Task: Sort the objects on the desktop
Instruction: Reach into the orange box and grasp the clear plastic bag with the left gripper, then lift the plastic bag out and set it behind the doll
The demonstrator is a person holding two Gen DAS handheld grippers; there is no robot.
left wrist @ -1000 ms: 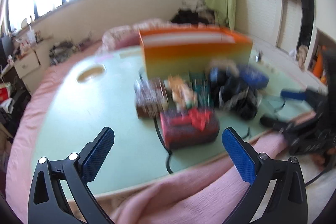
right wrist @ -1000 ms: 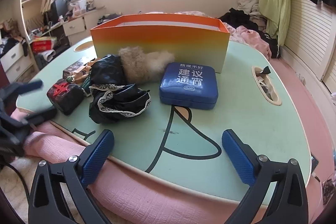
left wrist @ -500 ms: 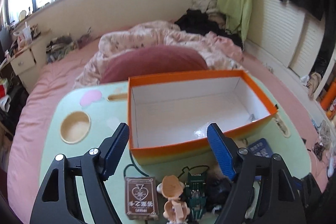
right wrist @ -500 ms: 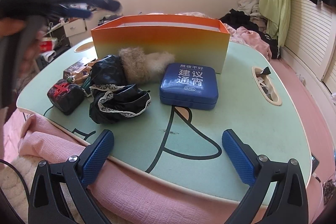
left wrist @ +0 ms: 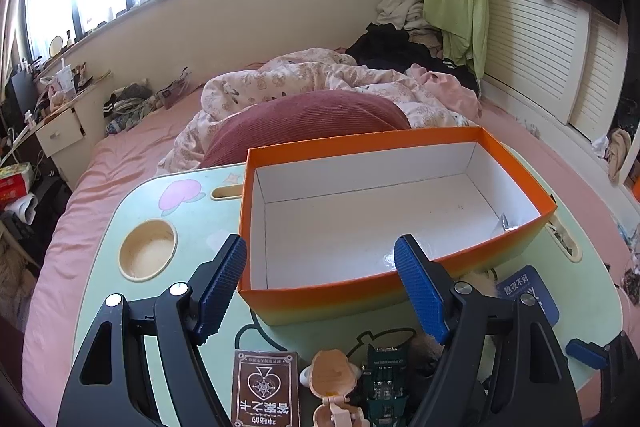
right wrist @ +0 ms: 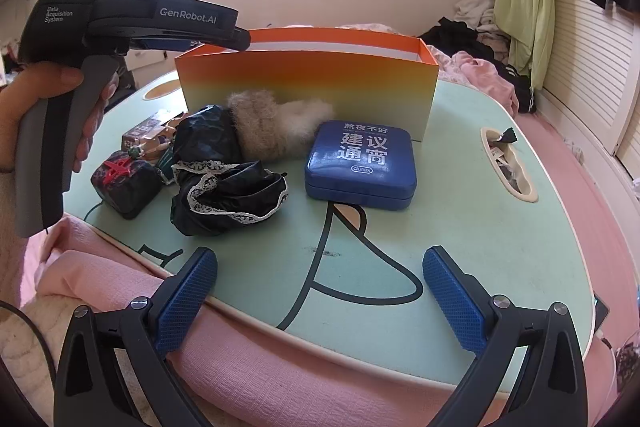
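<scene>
On the mint-green lap table (right wrist: 500, 227) stands the orange box (left wrist: 384, 211), open-topped, nearly bare inside. Against its near wall: blue tin (right wrist: 360, 163), furry tuft (right wrist: 276, 127), black lace-trimmed garment (right wrist: 232, 199). Left of those, well short of the box: dark red-marked pouch (right wrist: 124, 183), brown card pack (left wrist: 266, 389). Left gripper (left wrist: 320, 291) hangs above the box's near wall, jaws spread, holding nothing. Right gripper (right wrist: 320, 299) at the table's near edge, jaws wide, empty.

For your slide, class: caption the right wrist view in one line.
Open right gripper hovers at the table edge before a blue case, black lace cloth and orange box.
</scene>
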